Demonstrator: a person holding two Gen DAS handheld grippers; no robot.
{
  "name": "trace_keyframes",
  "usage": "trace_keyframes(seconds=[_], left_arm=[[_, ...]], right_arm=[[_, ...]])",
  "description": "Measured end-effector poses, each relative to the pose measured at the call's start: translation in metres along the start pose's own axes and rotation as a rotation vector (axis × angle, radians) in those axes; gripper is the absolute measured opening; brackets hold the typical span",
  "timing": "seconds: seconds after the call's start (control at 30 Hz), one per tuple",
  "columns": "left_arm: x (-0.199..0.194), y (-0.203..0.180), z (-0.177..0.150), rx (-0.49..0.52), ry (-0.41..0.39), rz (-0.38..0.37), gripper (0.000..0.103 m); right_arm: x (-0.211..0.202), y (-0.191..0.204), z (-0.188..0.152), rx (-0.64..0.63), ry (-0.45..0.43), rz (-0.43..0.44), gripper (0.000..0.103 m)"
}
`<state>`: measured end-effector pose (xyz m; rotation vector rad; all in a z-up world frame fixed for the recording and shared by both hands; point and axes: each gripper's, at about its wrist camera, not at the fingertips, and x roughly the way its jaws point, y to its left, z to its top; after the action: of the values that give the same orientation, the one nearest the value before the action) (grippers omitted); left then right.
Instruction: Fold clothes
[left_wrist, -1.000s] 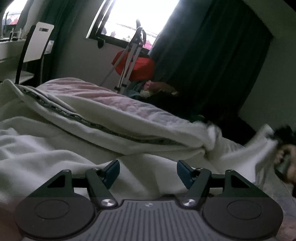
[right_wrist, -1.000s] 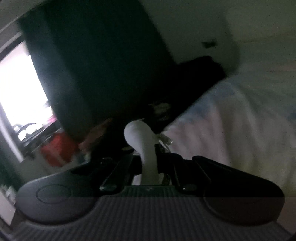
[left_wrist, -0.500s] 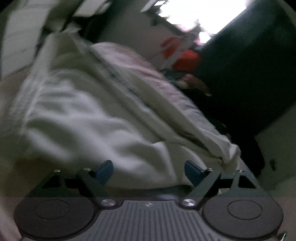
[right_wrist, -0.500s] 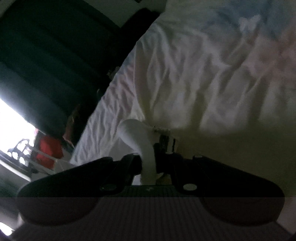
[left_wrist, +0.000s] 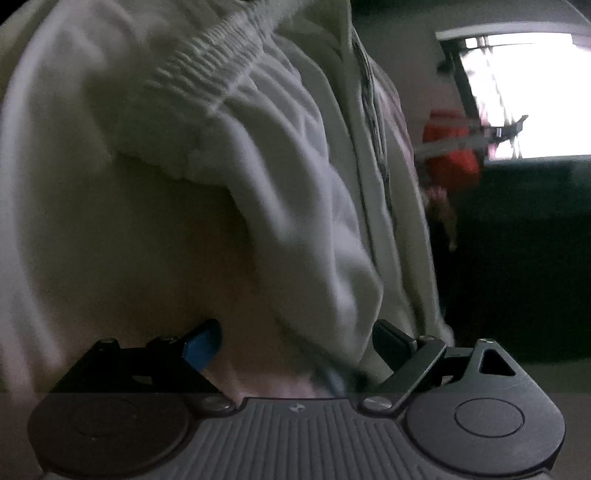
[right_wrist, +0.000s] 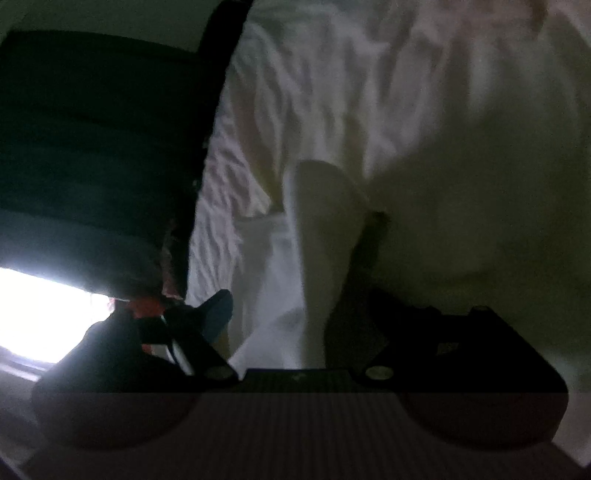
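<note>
A white garment with a ribbed elastic band fills the left wrist view, very close to the camera. My left gripper is open, its blue-tipped fingers spread, with a fold of the white cloth lying between them. In the right wrist view a white fold of cloth stands between the spread fingers of my right gripper, which is open. The cloth lies on a white wrinkled bed sheet.
A bright window and a red object sit to the right in the left wrist view. A dark curtain fills the left of the right wrist view. The bed's edge runs beside the curtain.
My right gripper was shut on the white cloth and is now open. Both cameras have rolled and dropped close to the cloth. My left gripper has stayed open and moved up against the garment.
</note>
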<state>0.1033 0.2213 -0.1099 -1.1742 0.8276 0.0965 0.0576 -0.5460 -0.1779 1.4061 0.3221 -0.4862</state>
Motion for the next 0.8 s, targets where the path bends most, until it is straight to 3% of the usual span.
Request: trace_keyframes(seconds=[0.13,0.23,0.3,0.4,0.5,0.63,0.8], left_arm=[[0.003,0.008,0.012,-0.077,-0.066,-0.019,0.088],[0.001,0.008,0.018,-0.073,-0.111,0.018,0.086],[0.0,0.007,0.023,-0.066,-0.141,0.046,0.079],[-0.002,0.006,0.029,-0.056,-0.186,0.087,0.073],[-0.004,0.005,0.036,-0.046,-0.231,0.129,0.057],[-0.022,-0.002,0.043,0.001,-0.258,0.141,0.024],[-0.053,-0.012,0.051,0.065,-0.297,0.134,0.016]], right_arm=[[0.006,0.007,-0.006,-0.072,0.003,-0.034,0.074],[0.016,0.011,-0.007,-0.125,0.011,-0.077,0.055],[0.02,0.008,-0.006,-0.117,-0.007,-0.096,0.032],[0.022,0.007,-0.004,-0.109,-0.041,-0.106,0.012],[0.019,0.014,0.001,-0.157,-0.096,-0.093,0.008],[0.014,0.025,-0.003,-0.226,-0.152,-0.118,0.007],[0.015,0.029,-0.003,-0.235,-0.207,-0.129,0.007]])
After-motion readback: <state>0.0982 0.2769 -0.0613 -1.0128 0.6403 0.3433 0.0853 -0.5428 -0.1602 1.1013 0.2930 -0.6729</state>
